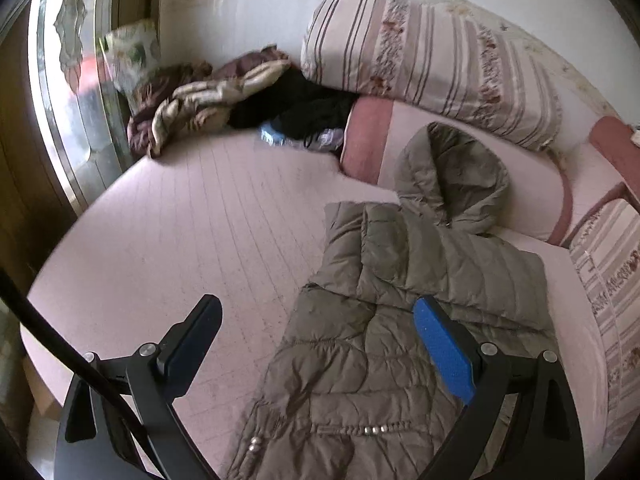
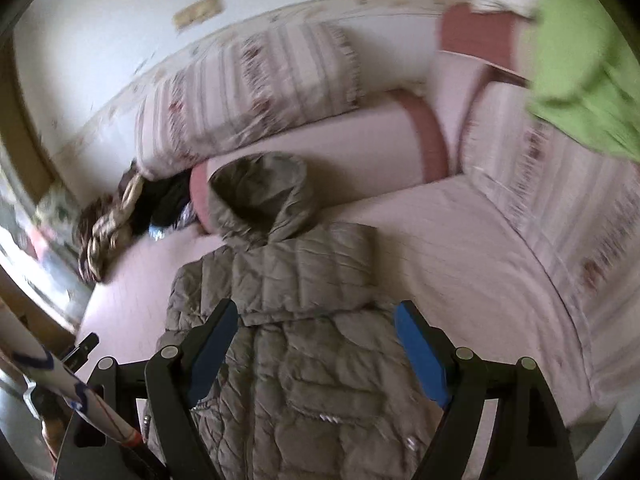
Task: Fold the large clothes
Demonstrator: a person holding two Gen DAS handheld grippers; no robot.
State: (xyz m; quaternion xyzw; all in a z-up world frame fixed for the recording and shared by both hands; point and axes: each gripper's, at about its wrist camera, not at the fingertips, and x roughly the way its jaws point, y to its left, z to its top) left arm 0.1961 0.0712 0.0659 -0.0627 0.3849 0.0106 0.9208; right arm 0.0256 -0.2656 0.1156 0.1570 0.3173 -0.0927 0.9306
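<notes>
Your left claw [image 1: 320, 344] and right claw [image 2: 316, 340] both hang wide and empty above the padded jacket [image 1: 384, 340], whose folded-in sleeves leave it narrowed for folding.

Each tool has black forked arms, silver round screws at the pivots and blue pads inside its two fingers: left tool [image 1: 320, 344], right tool [image 2: 316, 340]. A black cable [image 1: 60, 344] curves past the left one.
</notes>
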